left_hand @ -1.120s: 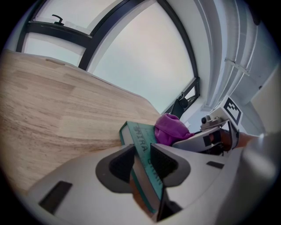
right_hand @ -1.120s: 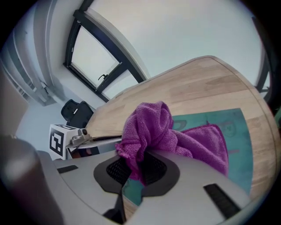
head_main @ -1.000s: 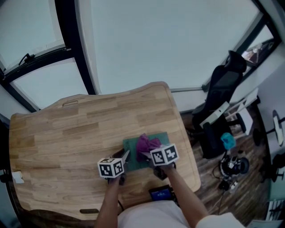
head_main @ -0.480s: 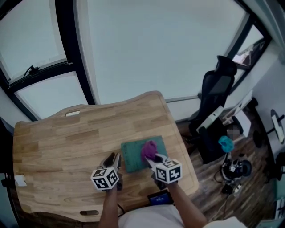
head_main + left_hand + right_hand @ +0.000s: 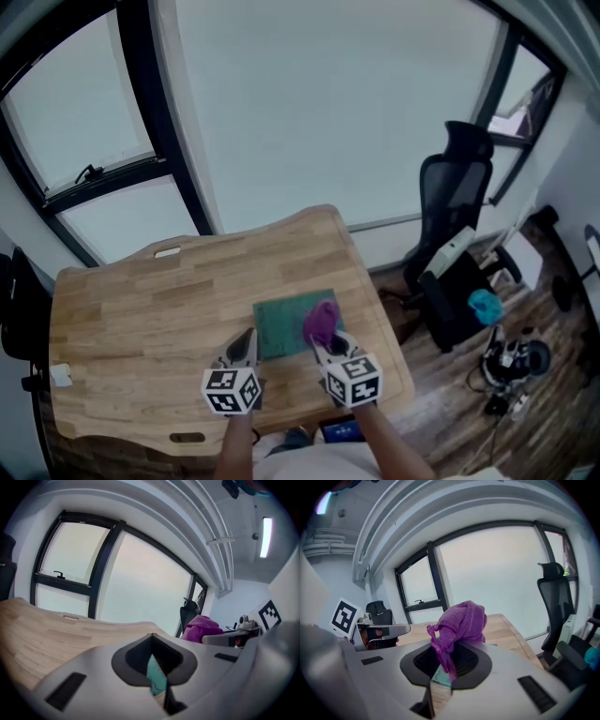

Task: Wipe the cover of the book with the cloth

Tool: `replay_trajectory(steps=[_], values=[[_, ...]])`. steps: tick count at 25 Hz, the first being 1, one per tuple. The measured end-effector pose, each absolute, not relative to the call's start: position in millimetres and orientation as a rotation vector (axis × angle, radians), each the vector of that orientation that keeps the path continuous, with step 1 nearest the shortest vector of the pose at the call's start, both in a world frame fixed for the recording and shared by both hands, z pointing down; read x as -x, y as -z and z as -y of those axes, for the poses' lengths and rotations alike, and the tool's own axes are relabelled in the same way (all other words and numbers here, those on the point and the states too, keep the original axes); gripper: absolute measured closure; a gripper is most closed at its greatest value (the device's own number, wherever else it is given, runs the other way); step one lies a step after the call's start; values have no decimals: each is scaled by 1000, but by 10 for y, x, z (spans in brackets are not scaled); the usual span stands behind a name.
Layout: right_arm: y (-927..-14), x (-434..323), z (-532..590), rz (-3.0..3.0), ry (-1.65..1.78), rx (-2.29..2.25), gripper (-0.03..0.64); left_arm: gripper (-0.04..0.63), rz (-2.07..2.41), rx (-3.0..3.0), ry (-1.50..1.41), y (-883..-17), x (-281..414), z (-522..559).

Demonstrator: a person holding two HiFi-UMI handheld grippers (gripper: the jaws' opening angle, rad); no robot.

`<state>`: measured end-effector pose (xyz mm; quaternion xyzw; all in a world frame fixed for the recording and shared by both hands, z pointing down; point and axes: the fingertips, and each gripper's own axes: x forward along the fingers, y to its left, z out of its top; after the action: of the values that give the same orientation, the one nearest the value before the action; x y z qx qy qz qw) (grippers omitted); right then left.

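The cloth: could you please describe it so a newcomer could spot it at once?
On the wooden table lies a green book near its right edge. The cloth is the bunched purple fabric clamped in the right gripper, the only purple thing there.

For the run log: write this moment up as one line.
left gripper: just closed, empty | right gripper: shut on cloth, held over book | book: flat on table
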<state>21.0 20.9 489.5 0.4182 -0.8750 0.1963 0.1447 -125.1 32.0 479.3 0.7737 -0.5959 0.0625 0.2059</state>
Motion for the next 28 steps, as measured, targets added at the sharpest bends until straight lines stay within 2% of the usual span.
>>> replay_trajectory(steps=[9,28], values=[[-4639,-456,-500,2510,-375,-1235,577,594,1802,-2222,-174,-4385,1086,-591],[-4487,-707,-719,2581,-322,-1227,577,594,1835,-2243,-198,-4327,757,-789]])
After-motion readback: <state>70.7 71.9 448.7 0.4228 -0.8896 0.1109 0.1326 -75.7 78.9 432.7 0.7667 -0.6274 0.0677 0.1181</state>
